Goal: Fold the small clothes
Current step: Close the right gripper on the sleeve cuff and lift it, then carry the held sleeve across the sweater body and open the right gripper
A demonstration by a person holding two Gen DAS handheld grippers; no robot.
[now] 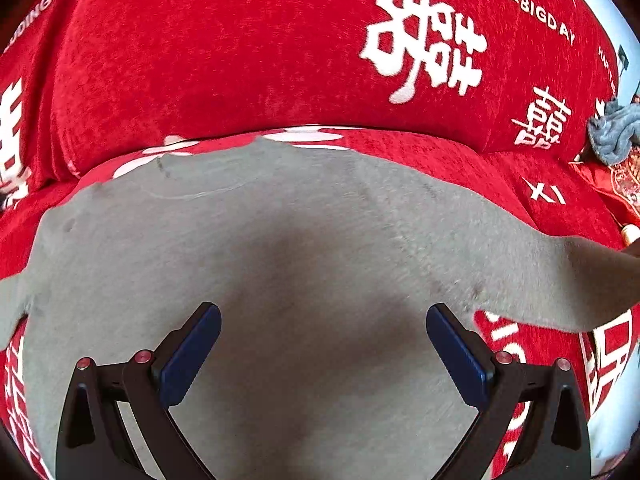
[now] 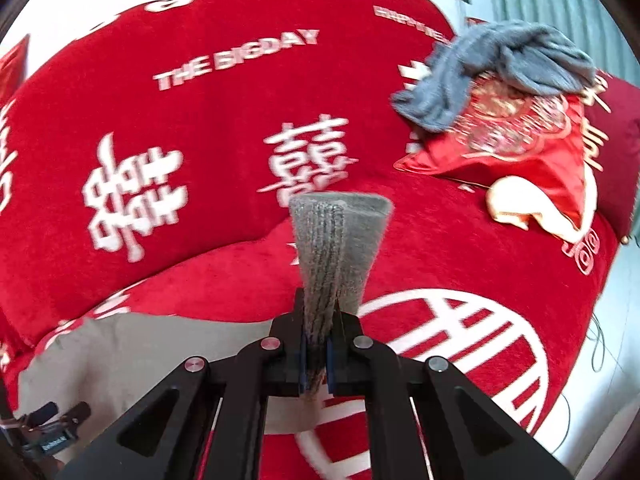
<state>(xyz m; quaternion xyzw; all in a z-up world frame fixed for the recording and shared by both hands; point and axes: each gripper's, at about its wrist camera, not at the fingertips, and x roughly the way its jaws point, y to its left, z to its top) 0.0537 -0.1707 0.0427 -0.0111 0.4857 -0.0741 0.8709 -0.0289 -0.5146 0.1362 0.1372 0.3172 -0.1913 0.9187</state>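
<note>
A small grey garment (image 1: 280, 248) lies spread flat on a red sofa seat. My left gripper (image 1: 323, 348) is open, its blue pads hovering just above the garment's lower middle. One grey sleeve (image 1: 560, 280) stretches off to the right. My right gripper (image 2: 320, 344) is shut on the ribbed cuff of that grey sleeve (image 2: 336, 240), which sticks up beyond the fingers. The garment's body shows at lower left in the right wrist view (image 2: 132, 356).
The red sofa cover (image 1: 240, 60) with white lettering forms the seat and backrest behind the garment. A crumpled blue-grey cloth (image 2: 500, 68) lies on a red embroidered cushion (image 2: 520, 144) to the right. The left gripper's handle (image 2: 48, 428) shows at lower left.
</note>
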